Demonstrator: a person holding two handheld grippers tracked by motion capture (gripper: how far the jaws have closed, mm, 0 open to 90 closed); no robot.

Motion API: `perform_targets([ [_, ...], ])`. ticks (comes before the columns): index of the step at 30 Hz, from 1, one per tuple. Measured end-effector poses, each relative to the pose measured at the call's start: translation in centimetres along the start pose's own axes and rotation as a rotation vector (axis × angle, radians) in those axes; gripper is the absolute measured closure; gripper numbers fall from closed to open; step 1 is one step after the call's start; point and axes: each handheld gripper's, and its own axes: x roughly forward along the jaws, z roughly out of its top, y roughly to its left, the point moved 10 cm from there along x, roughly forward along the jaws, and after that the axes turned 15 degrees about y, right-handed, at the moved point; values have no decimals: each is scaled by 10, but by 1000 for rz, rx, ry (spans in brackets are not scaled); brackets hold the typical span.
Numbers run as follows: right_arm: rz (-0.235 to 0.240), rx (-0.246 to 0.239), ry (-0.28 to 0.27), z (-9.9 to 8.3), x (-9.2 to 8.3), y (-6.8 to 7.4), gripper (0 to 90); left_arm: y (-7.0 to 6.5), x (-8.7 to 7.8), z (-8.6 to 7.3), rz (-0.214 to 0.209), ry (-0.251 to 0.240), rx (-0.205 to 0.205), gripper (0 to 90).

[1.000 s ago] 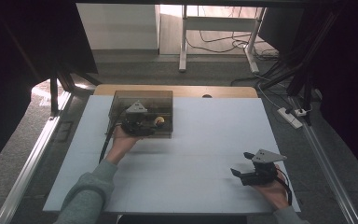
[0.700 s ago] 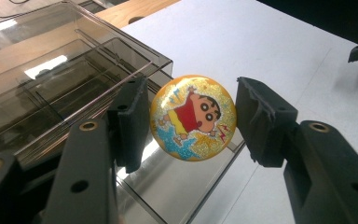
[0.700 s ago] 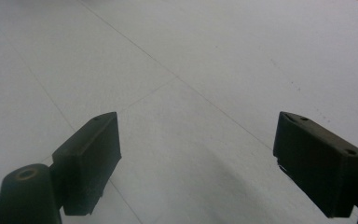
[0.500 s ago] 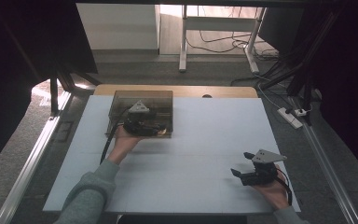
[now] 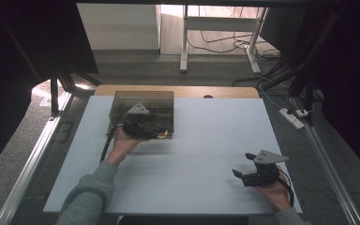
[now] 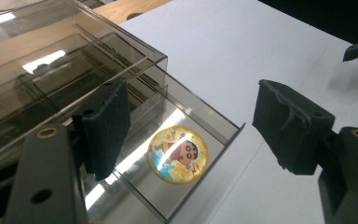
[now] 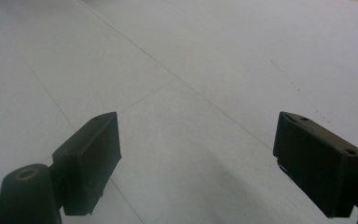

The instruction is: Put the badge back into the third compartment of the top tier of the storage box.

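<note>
Reaching left gripper (image 6: 191, 140) over smoked box (image 5: 144, 101), jaws spread above round sticker (image 6: 177, 154); resting right gripper (image 5: 253, 169) well right of box, jaws spread.

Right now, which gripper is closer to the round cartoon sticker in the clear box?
The left gripper. Its open jaws sit on either side of the sticker in the box. The right gripper is far off, over bare table near the person's side.
</note>
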Motion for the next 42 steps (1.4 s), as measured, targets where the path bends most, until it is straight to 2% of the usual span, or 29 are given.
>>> perform_targets([
  [8,6,12,-20,1,-3,1,147,-15,-12,-8,5,-11,22,267],
  [17,4,19,-24,1,-4,0,147,-14,-11,-10,10,-5,21,257],
  [23,6,26,-28,-1,-5,-2,149,-17,-17,-15,13,-6,27,244],
  [33,10,26,-37,0,-5,-1,150,-28,-26,-41,35,2,45,237],
  [36,7,18,-24,-1,-4,-1,150,-31,-28,-52,36,13,54,235],
  [42,-3,15,-26,-2,-7,1,150,-34,-30,-73,44,21,50,232],
])
